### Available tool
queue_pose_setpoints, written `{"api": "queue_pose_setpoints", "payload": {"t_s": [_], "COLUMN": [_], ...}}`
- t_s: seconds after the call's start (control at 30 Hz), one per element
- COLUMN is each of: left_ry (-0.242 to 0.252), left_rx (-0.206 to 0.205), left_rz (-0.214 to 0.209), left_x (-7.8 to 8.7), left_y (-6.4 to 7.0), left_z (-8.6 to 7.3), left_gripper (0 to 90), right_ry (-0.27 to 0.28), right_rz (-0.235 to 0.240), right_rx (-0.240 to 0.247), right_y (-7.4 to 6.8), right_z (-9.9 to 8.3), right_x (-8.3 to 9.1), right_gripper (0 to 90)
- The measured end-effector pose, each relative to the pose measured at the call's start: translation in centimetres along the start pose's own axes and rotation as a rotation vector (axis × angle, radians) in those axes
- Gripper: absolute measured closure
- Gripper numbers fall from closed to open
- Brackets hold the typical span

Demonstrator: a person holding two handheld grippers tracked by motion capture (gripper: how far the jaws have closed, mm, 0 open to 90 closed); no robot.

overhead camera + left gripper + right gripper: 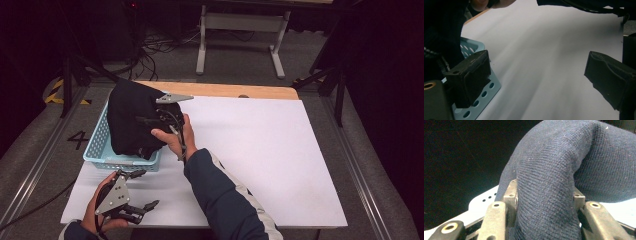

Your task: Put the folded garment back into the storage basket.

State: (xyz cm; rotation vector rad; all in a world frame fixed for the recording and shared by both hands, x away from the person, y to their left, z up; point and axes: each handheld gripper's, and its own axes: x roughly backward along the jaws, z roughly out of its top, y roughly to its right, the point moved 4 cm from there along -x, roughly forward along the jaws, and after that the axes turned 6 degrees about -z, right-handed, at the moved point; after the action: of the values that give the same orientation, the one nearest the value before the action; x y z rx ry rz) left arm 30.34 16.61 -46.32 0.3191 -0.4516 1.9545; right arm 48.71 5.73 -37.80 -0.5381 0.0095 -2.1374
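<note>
On a white-topped table sits a pale blue plastic basket, perforated with round holes, near the table's left edge. A dark knitted garment, probably a sweater, is bunched up and rises out of the basket, draping over its far and right sides.

The person's right arm, in a dark sleeve, reaches across toward the basket. The right gripper is at the basket's right side, pressed into the garment. The right gripper view shows its jaws pinching a thick fold of the navy knit; the fabric bulges up between them and arches away over the basket's pale rim. That firm hold on a doubled fold suggests the garment is being lifted out of the basket, or lowered into it; which one cannot be told.

The left gripper is held low, just in front of the basket's near wall, above the table. Its jaws are spread wide with nothing between them. The left gripper view looks across bare white tabletop, with the basket's corner behind one jaw. It appears to be waiting nearby, ready to catch a second part of the garment.
</note>
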Motion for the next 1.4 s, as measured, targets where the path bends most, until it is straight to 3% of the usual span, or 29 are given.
{"api": "queue_pose_setpoints", "payload": {"t_s": [0.5, 0.67, 0.77, 0.9, 1.13, 1.4], "left_ry": [-0.006, -0.008, -0.013, -0.015, -0.019, -0.021], "left_rx": [-0.001, -0.005, -0.004, -0.004, -0.006, -0.008], "left_rz": [-0.011, -0.015, -0.021, -0.023, -0.027, -0.023], "left_x": [-0.3, -0.3, -0.4, -0.4, -0.6, -0.6], "left_y": [0.2, 0.3, 0.3, 0.3, 0.4, 0.4], "left_z": [0.0, 0.0, 0.0, 0.0, -0.1, -0.1], "left_gripper": [7.5, 7.5, 7.4, 7.4, 7.4, 7.4], "right_ry": [-0.078, -0.071, -0.095, -0.096, -0.113, -0.104], "right_rz": [-0.023, -0.024, -0.036, -0.039, -0.066, -0.110], "right_rx": [-0.021, -0.012, -0.004, -0.027, -0.015, 0.014], "right_y": [-0.3, -0.7, -0.6, -0.3, 0.1, 0.6], "right_z": [-1.4, -1.0, -1.1, -1.4, -2.1, -2.3], "right_x": [-2.4, -2.9, -3.1, -3.1, -3.0, -1.6], "right_gripper": [55.2, 64.8, 64.9, 64.9, 61.1, 55.7]}}
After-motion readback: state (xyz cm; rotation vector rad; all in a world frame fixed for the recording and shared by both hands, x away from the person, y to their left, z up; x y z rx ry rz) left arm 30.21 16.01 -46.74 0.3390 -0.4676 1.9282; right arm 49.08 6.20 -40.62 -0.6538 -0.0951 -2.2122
